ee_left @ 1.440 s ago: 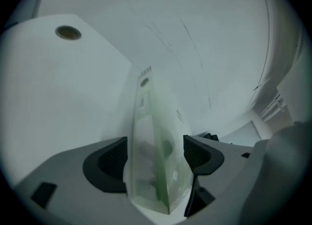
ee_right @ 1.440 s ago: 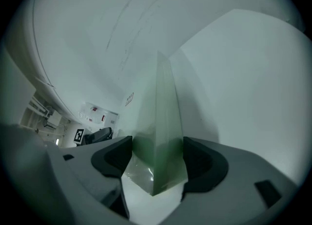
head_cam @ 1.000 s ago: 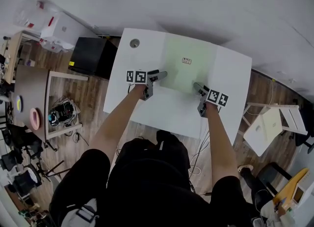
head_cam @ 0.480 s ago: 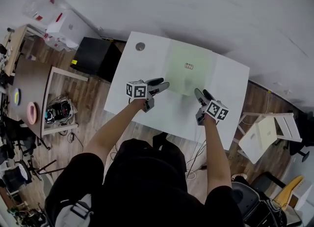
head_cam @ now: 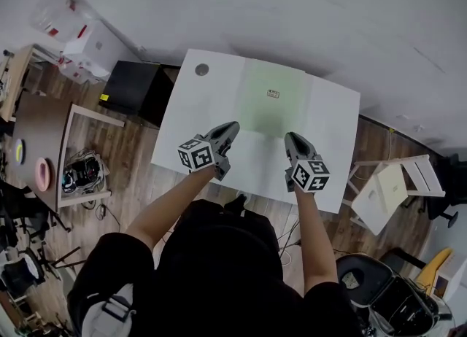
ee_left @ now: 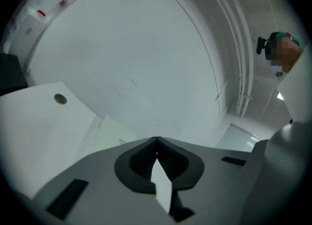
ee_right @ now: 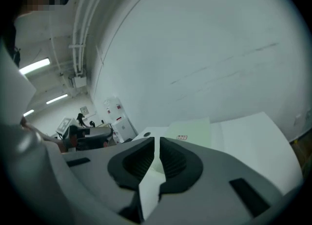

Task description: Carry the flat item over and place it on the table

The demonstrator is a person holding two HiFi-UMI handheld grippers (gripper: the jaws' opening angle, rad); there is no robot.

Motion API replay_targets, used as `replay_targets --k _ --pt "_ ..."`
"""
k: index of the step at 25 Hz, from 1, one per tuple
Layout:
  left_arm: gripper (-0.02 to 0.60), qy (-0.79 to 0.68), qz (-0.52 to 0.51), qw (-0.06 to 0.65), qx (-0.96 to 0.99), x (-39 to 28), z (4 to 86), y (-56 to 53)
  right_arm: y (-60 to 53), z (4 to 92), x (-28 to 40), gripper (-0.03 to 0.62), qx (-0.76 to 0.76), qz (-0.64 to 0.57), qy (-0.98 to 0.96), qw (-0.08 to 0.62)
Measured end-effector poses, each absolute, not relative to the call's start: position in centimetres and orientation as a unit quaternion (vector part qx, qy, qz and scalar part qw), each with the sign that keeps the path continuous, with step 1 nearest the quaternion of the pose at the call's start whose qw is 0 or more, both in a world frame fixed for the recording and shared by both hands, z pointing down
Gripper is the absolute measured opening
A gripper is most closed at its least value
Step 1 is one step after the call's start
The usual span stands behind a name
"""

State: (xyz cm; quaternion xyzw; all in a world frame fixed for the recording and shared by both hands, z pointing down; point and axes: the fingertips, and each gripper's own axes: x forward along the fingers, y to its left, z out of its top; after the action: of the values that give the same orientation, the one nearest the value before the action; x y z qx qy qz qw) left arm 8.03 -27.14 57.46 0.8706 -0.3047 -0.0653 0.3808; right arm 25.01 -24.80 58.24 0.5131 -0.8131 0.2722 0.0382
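Observation:
The flat item, a pale green sheet (head_cam: pixel 273 106) with a small label, lies flat on the white table (head_cam: pixel 332 131). It also shows in the left gripper view (ee_left: pixel 109 134) and the right gripper view (ee_right: pixel 192 130). My left gripper (head_cam: pixel 232 125) hangs above the sheet's near left corner. Its jaws are closing and their tips meet (ee_left: pixel 156 143) with nothing between them. My right gripper (head_cam: pixel 292 138) hangs above the near right corner. Its jaws are closing too, down to a thin slit (ee_right: pixel 157 143), with nothing in it. Both point up toward the wall.
A round cable hole (head_cam: pixel 201 69) sits in the table's far left corner. A black box (head_cam: pixel 135 84) stands left of the table, with white cartons (head_cam: pixel 80 44) behind it. A white stool (head_cam: pixel 387 190) stands to the right. The person stands at the near edge.
Both grippers have lifted off the sheet's near edge and drawn back toward the person. Their jaws went from open to shut. The sheet stays flat on the table.

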Motion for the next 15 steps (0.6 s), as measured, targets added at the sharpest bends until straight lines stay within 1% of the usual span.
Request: replay_targets --k 2,5,8,11,15 --pt "0.014 -0.312 -0.075 0.362 0.875 8.0 55.3 -26.6 -24.1 56.7 24.7 0.054 0.516 0.263 -0.815 0.023" --pt "0.014 -0.343 -0.049 0.3 0.889 7.8 52.5 -25.9 -23.8 54.0 25.0 0.054 0.525 0.284 -0.802 -0.035" --pt "0.014 -0.376 -0.025 0.241 0.895 8.0 50.3 -25.3 -23.5 51.2 25.4 0.054 0.541 0.272 -0.794 -0.062" --pt "0.014 -0.393 -0.016 0.205 0.896 8.3 48.2 -24.4 -22.4 49.2 24.2 0.054 0.553 0.246 -0.794 -0.055" --pt "0.014 -0.404 -0.014 0.18 0.897 8.3 46.8 -22.5 -20.7 48.1 22.3 0.053 0.568 0.205 -0.796 -0.025"
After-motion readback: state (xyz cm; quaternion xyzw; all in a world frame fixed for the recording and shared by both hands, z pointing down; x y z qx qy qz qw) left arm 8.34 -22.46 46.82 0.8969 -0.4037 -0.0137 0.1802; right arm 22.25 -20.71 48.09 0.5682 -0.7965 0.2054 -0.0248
